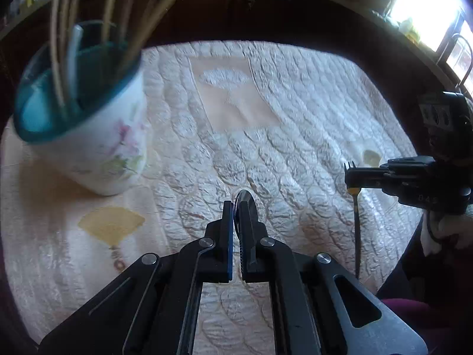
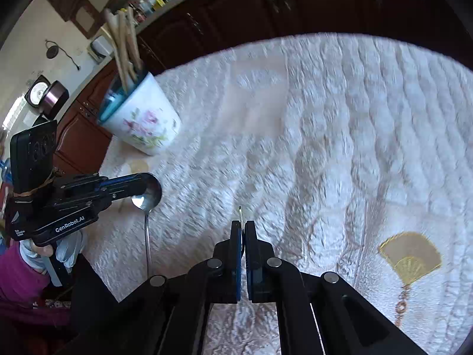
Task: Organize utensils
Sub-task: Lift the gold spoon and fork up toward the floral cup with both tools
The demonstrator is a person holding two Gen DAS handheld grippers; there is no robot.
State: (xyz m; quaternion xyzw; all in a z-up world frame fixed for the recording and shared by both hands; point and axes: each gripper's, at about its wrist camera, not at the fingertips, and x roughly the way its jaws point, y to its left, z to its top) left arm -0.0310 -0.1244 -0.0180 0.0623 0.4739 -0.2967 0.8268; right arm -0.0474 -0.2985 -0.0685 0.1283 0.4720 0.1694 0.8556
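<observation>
My left gripper is shut on a metal spoon; its bowl sticks out past the fingertips. In the right wrist view the same gripper holds the spoon by the bowl, handle hanging down. My right gripper is shut on a fork, seen edge-on. In the left wrist view that gripper holds the fork near its tines, handle hanging down. A white floral cup with a blue rim stands on the table at the left, holding several chopsticks; it also shows in the right wrist view.
A white quilted cloth with gold fan motifs covers the table. Dark wooden cabinets stand behind the table. A bright window is at the far right.
</observation>
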